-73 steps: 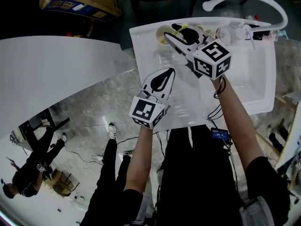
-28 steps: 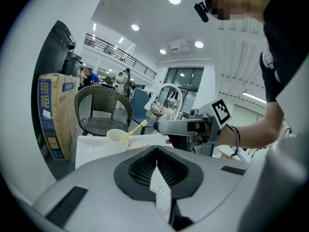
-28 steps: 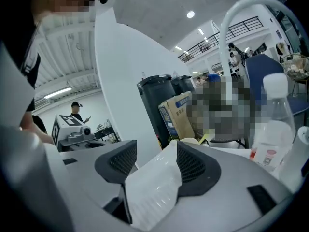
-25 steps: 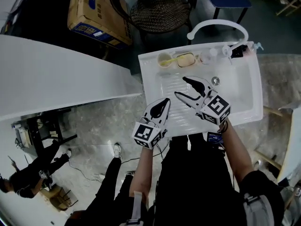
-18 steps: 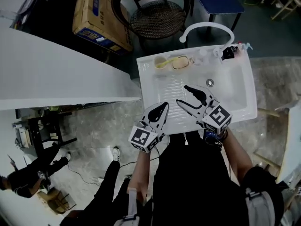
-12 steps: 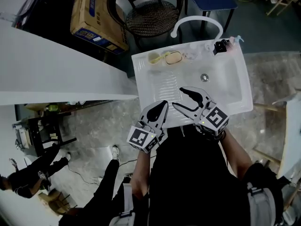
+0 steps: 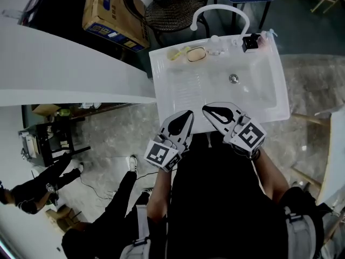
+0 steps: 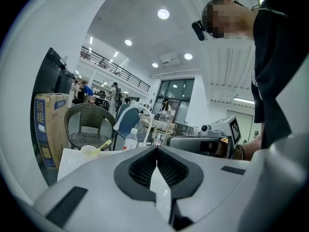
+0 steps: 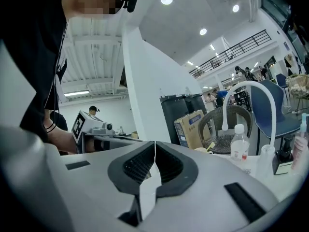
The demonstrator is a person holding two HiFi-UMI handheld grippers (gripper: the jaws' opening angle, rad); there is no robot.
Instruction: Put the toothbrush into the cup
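Observation:
A pale cup (image 7: 173, 53) stands at the back left corner of the white sink (image 7: 269, 99), with a yellow toothbrush (image 7: 184, 50) standing in it. The left gripper view shows the cup (image 8: 90, 150) and toothbrush (image 8: 104, 145) far ahead, and the right gripper view also takes in the cup (image 9: 200, 150). My left gripper (image 7: 188, 114) is shut and empty at the sink's near edge. My right gripper (image 7: 207, 110) hangs beside it; its jaws have just been closing, with nothing between them. In their own views the left gripper (image 8: 156, 149) and the right gripper (image 9: 154, 143) both show pads touching.
A curved white faucet (image 7: 218, 8) rises at the sink's back. A yellow soap dish (image 7: 196, 54), a clear bottle (image 8: 130, 140) and a black box (image 7: 250, 42) line the back ledge. Behind stand a wicker chair (image 7: 175, 4) and a cardboard box (image 7: 116, 15); a white counter (image 7: 64, 69) runs left.
Both grippers have drawn back from the sink basin toward the person's body. The right gripper's jaws, wide open before, are now together.

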